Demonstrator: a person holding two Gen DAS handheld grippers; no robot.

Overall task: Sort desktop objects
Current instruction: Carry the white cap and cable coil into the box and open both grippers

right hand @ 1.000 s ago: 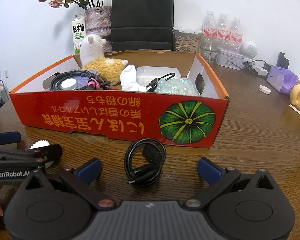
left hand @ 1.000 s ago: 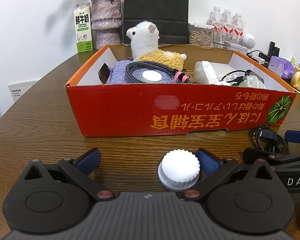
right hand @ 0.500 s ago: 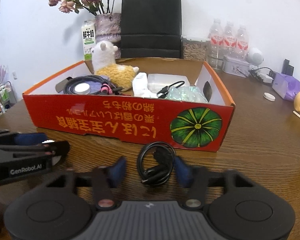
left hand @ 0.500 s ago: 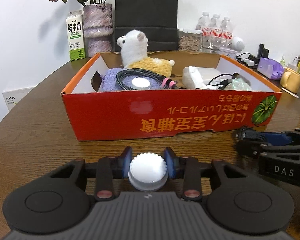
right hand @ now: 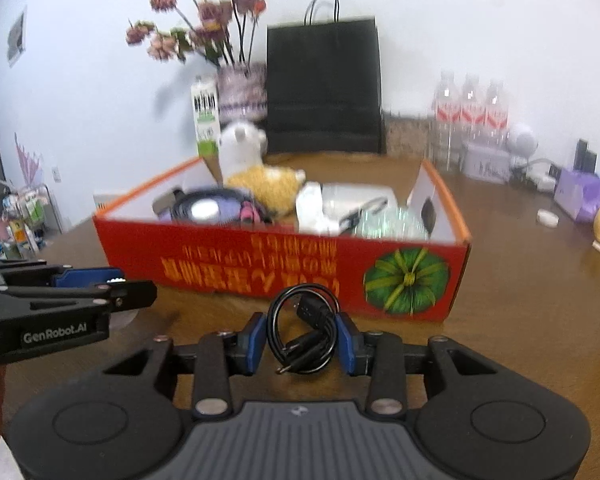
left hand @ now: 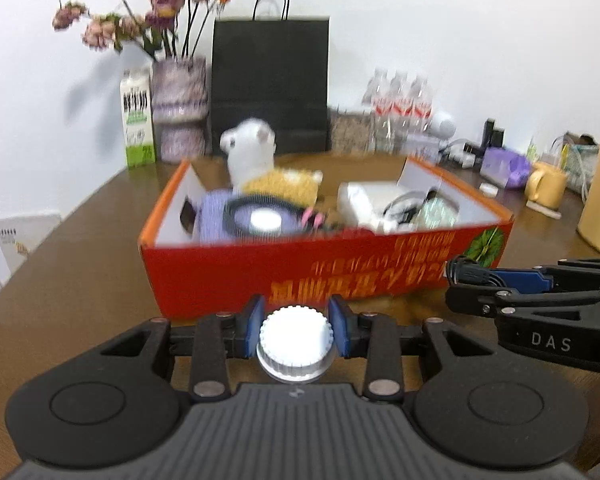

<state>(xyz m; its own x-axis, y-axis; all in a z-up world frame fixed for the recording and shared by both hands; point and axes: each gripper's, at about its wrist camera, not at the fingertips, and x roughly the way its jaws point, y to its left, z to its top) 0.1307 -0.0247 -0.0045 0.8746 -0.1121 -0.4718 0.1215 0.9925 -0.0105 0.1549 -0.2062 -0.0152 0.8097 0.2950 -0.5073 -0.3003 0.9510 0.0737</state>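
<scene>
Gripping white cap (left hand: 295,336), coiled cable (right hand: 304,332)

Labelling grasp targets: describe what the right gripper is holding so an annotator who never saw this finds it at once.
Start at the red cardboard box on the wooden table; just in front of its pumpkin-printed wall sits the right gripper. Between its blue pads is a coiled black cable. The left gripper instead holds a white ribbed cap.

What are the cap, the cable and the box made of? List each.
Cap: looks like white plastic, with a ribbed rim.
Cable: black, glossy, likely rubber or plastic sheath, coiled in loops.
Box: printed cardboard, plain brown inside walls and an orange edge.
</scene>
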